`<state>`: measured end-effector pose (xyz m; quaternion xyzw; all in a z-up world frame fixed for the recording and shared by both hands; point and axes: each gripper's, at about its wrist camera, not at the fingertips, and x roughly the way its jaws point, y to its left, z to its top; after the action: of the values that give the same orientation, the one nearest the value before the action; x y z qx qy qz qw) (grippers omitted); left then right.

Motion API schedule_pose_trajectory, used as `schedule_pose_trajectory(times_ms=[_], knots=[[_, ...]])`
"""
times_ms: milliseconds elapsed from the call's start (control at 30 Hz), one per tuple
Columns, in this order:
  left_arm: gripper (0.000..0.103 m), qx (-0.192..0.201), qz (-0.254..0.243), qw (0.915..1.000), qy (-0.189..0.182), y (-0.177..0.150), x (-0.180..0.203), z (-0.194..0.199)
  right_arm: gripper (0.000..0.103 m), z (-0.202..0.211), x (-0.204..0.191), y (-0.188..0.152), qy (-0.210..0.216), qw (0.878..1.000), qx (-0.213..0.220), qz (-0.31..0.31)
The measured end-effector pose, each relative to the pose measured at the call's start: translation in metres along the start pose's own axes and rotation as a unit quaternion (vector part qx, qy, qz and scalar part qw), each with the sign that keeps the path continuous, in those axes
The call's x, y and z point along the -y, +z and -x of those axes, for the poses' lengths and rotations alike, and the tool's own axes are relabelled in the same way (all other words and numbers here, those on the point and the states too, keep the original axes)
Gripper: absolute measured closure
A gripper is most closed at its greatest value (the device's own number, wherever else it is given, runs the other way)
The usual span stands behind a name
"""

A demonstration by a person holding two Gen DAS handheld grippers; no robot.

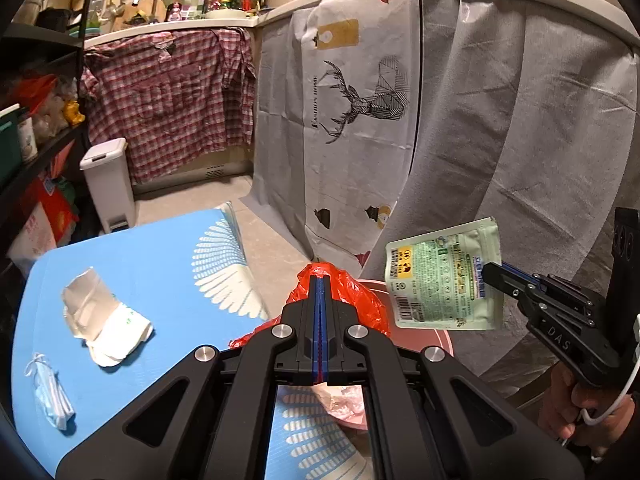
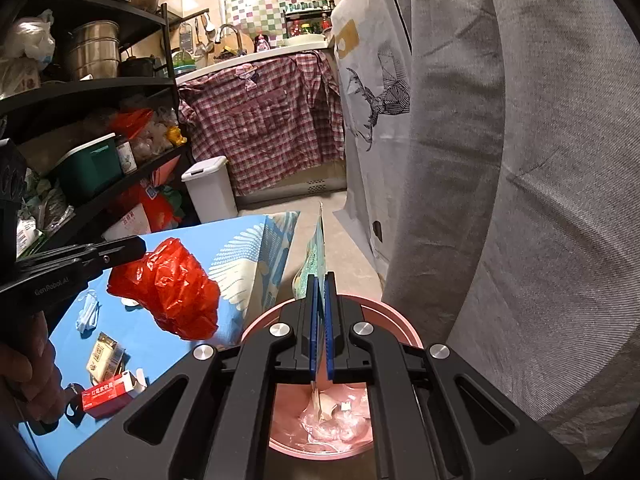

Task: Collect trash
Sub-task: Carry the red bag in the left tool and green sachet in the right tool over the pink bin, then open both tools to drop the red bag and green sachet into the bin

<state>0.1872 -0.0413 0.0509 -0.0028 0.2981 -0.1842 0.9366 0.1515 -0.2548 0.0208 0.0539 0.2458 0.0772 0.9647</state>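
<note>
My left gripper (image 1: pixel 320 280) is shut on a crumpled red plastic bag (image 1: pixel 360 300), which hangs in the air over the blue mat's edge in the right wrist view (image 2: pixel 172 292). My right gripper (image 2: pixel 320 280) is shut on a flat green and white pouch (image 1: pixel 444 276), seen edge-on in its own view (image 2: pixel 316 252), and holds it above the pink bin (image 2: pixel 404 320). The bin holds pale plastic scraps. On the blue mat (image 1: pixel 160 248) lie a crumpled silver and white wrapper (image 1: pixel 100 316) and a blue face mask (image 1: pixel 50 392).
A drink carton (image 2: pixel 102 356) and a red and white box (image 2: pixel 108 394) lie on the mat. A white pedal bin (image 1: pixel 108 184) stands by black shelves (image 2: pixel 80 92). Grey cloth (image 1: pixel 520 120) hangs on the right.
</note>
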Motion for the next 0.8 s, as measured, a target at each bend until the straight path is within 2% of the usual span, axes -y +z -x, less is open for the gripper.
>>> schedule_pose_trajectory(times_ms=[700, 800], knots=[[0.103, -0.034, -0.027, 0.9989, -0.019, -0.005, 0.039, -0.047, 0.099, -0.017, 0.015, -0.003, -0.018, 0.999, -0.023, -0.020], [0.103, -0.051, -0.027, 0.9979, -0.030, -0.006, 0.041, -0.055, 0.096, -0.021, 0.017, -0.003, -0.026, 0.999, -0.029, -0.020]])
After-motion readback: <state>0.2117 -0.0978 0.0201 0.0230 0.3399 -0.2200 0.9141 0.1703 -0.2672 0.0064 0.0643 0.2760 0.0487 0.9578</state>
